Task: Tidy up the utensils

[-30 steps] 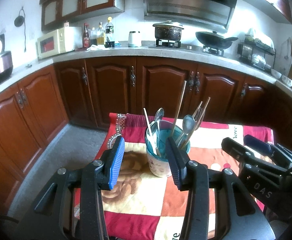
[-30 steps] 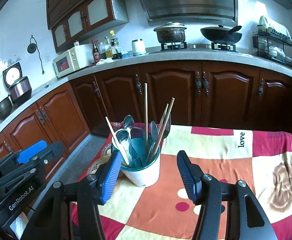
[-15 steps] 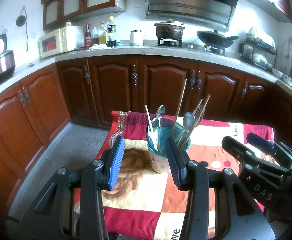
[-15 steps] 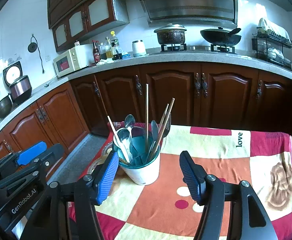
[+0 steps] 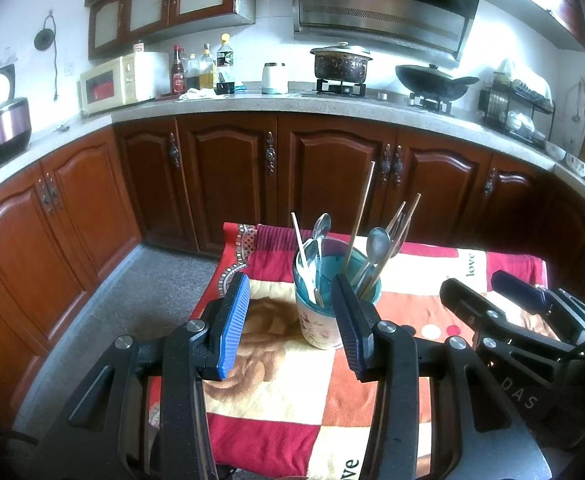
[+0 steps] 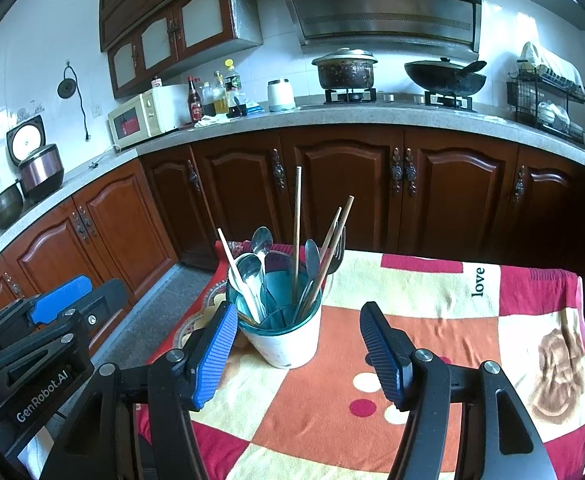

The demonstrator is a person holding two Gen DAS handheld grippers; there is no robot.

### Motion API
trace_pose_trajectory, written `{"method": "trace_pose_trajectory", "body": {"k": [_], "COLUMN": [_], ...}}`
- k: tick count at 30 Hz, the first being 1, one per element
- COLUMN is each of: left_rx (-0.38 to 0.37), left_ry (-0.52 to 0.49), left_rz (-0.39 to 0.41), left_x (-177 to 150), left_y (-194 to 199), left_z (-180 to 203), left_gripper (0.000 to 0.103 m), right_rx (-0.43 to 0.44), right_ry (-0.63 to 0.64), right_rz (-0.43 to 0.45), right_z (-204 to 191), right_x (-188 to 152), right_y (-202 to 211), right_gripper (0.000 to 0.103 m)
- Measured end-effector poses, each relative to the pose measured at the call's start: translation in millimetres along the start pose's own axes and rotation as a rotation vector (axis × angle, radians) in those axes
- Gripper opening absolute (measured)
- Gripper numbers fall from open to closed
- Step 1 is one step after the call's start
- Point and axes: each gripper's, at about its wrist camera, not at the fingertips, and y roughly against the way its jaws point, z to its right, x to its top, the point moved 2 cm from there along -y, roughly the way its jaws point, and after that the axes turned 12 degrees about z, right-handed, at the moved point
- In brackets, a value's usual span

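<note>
A white cup with a teal inside point(image 5: 319, 326) point(image 6: 288, 342) stands on the table's patchwork cloth point(image 5: 292, 400) point(image 6: 432, 320). It holds several metal spoons point(image 6: 252, 270), a fork, wooden chopsticks point(image 6: 297, 232) and a white stick. My left gripper point(image 5: 290, 318) is open and empty, just short of the cup, which shows between its fingers. My right gripper point(image 6: 298, 342) is open and empty, the cup between its fingers but farther off. Each gripper shows in the other's view: the right one point(image 5: 492, 304), the left one point(image 6: 52, 312).
Dark wooden cabinets point(image 5: 332, 184) run under a grey counter behind the table. On the counter are a microwave point(image 5: 112, 84), bottles point(image 5: 200, 68), a pot point(image 5: 340, 64) and a wok point(image 5: 432, 78). Grey floor point(image 5: 132, 292) lies to the table's left.
Both grippers have drawn back a little from the cup and risen slightly. The right gripper's jaws have spread somewhat wider. The cup and utensils have not moved.
</note>
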Motion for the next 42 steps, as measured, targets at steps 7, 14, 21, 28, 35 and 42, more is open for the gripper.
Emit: {"method": "trace_pose_trajectory", "body": {"k": [7,14,21,28,35,42], "left_rx": [-0.007,-0.008,-0.012,-0.015,-0.014,-0.016], "left_ry": [0.005,0.007,0.006,0.007,0.004,0.006], "left_rz": [0.001,0.001,0.001,0.000,0.000,-0.004], "left_x": [3.4,5.9,8.4,10.5,10.0,8.8], "left_y": [1.5,1.5,1.1,0.1,-0.5,-2.3], "left_z": [-0.8,-0.5,1.4,4.7,5.9,8.0], "left_gripper": [0.042,0.042,0.042,0.042,0.042,0.042], "right_rx": [-0.004,-0.009,-0.014,-0.017,-0.017,-0.018], "right_ry": [-0.001,0.005,0.008,0.011,0.009,0.006], "right_rz": [0.010,0.015,0.017,0.013,0.013,0.007], "right_z": [1.8,4.4,6.3,8.5,9.1,9.4], "right_x": [3.1,5.3,7.3,8.1,8.6,7.3], "right_y": [0.7,2.2,4.0,2.9,2.0,0.6], "right_gripper": [0.062,0.062,0.062,0.062,0.062,0.062]}}
